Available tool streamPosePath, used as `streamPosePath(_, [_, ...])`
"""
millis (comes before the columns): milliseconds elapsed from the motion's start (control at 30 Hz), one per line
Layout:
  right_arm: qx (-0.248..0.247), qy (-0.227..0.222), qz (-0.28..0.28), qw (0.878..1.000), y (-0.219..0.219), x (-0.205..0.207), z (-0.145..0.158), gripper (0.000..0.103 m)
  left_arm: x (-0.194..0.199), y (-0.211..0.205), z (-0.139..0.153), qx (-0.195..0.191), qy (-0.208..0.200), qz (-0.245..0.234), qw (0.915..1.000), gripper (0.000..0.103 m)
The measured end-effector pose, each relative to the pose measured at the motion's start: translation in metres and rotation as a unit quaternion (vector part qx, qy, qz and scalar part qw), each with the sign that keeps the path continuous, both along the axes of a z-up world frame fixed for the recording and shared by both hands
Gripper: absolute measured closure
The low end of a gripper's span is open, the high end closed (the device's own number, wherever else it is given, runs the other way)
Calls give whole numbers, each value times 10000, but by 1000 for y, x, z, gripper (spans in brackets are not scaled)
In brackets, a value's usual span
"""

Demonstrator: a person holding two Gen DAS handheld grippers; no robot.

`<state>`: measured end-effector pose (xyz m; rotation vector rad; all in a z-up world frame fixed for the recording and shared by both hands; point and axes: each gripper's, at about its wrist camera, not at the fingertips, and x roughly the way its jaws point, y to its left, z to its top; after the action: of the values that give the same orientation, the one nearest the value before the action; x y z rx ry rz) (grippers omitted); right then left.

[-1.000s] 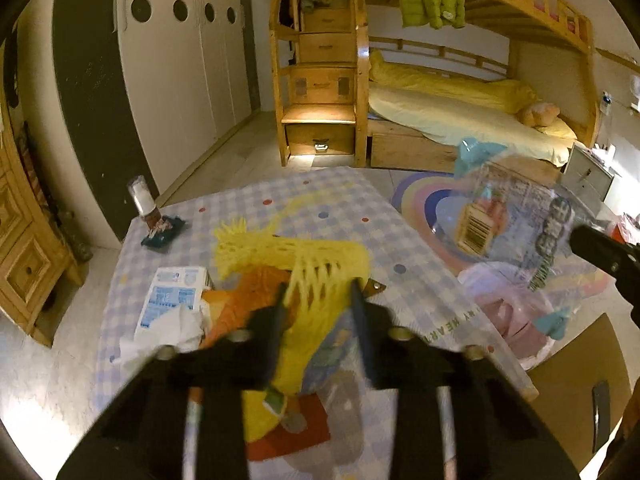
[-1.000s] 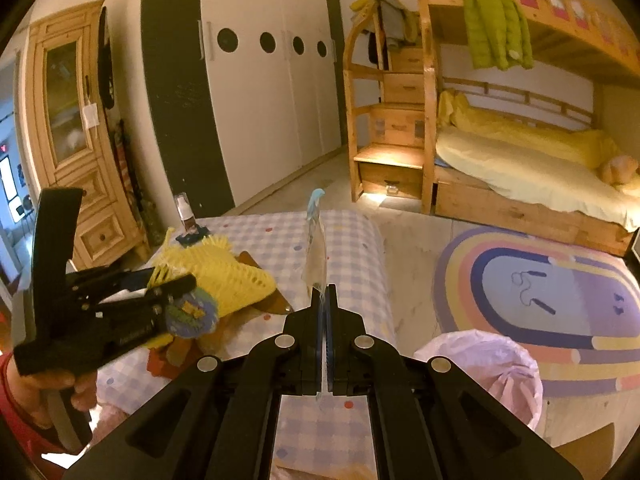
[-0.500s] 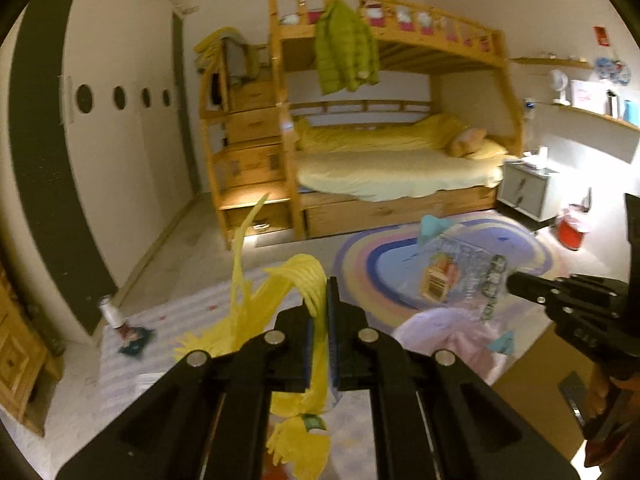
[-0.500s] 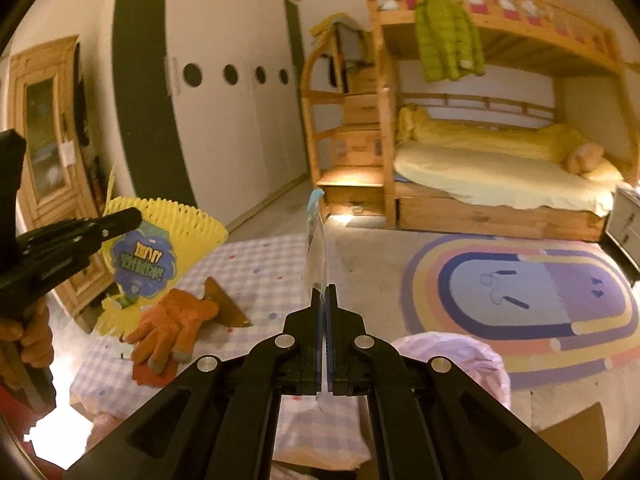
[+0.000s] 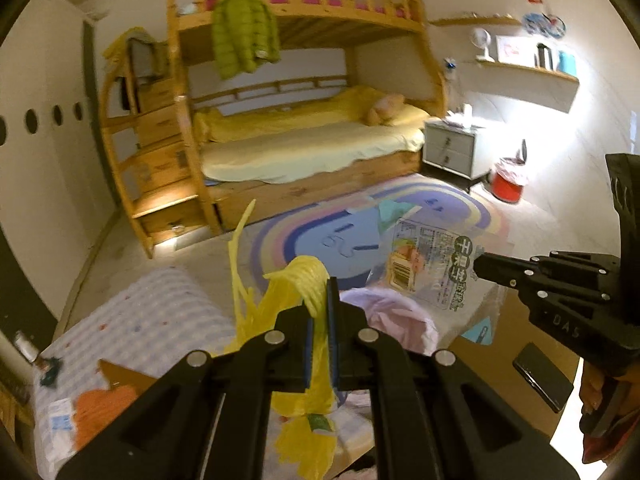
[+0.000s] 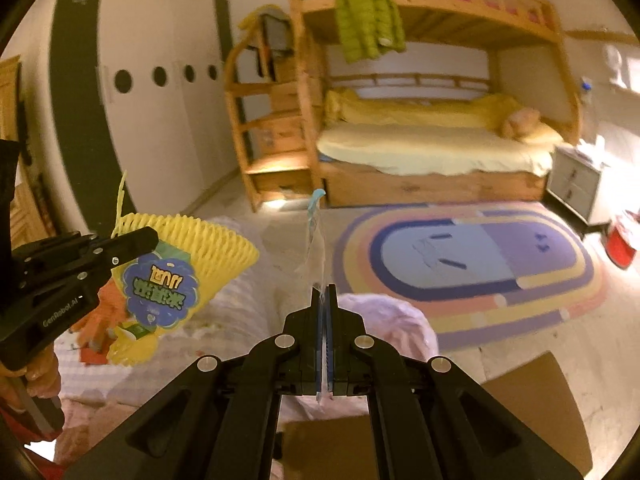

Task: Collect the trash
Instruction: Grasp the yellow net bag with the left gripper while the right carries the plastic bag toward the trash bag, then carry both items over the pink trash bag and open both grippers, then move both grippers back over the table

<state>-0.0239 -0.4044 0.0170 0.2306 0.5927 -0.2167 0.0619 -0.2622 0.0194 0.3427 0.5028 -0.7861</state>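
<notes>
My left gripper (image 5: 320, 292) is shut on a yellow foam fruit net (image 5: 296, 284) with a blue label, held in the air; it also shows in the right wrist view (image 6: 188, 256). My right gripper (image 6: 325, 294) is shut on a clear plastic wrapper (image 6: 314, 240), seen edge-on; in the left wrist view the wrapper (image 5: 432, 264) shows a barcode and print. Both hang over a bin lined with a pink bag (image 6: 384, 320), which also shows in the left wrist view (image 5: 396, 316).
A checked table (image 5: 152, 320) holds an orange glove (image 5: 100, 408), a white packet (image 5: 60, 424) and a small bottle (image 5: 26, 350). Brown cardboard (image 6: 532, 404) and a dark phone (image 5: 542, 376) lie on the floor. A red bin (image 5: 508, 184) stands by the nightstand.
My left gripper closed on the yellow net and lifted it off the table, then swung right toward the pink-bag bin. My right gripper kept the wrapper and shifted slightly right.
</notes>
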Motion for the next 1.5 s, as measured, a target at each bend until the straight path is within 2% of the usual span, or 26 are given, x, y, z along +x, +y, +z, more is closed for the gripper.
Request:
streamPosePath(200, [196,392,-244,9987,-26,12,-30,102,19,-43,-29,219,278,-229,9991,99])
streamPosePath(467, [454,760,-355,9954,-53,41,-70,102,42,-76,-62,546,539,-351,9964,96])
streamPosePath(500, [475,796,-357,9951,-56,44,-75,102,47,-79,-67,584,617,-371,9957,93])
streamPosePath(567, [518,839,-350,9945,-61,53,-82,102,53,-81,-72,633,702,-340,9949,74])
streamPosePath(700, [585,909,-323,9936,-67,66,-92,97,64,-78,-81,656,872,-274,9937,61])
streamPosePath(767, [600,958,-323,9931,-68,71,-95,97,66,-76,-84,667,915,-181,9934,49])
streamPosePath(800, [616,980,-334,9927,-70,72,-97,91,67,-74,-84,651,930,-147,9934,49])
streamPosePath(833, [639,987,-348,9925,-70,73,-97,78,68,-70,-84,629,941,-84,9935,49])
streamPosePath(900, [635,920,-377,9930,-69,69,-93,61,69,-64,-80,587,940,6,9938,49])
streamPosePath(1000, [657,824,-418,9936,-71,61,-85,61,67,-49,-66,437,834,157,9954,49])
streamPosePath(1167, [522,539,-417,9963,-54,36,-54,61,57,-22,-46,268,631,412,9968,49])
streamPosePath(1500, [345,208,251,9989,14,20,-9,61,33,61,-9,-218,429,1015,9937,46])
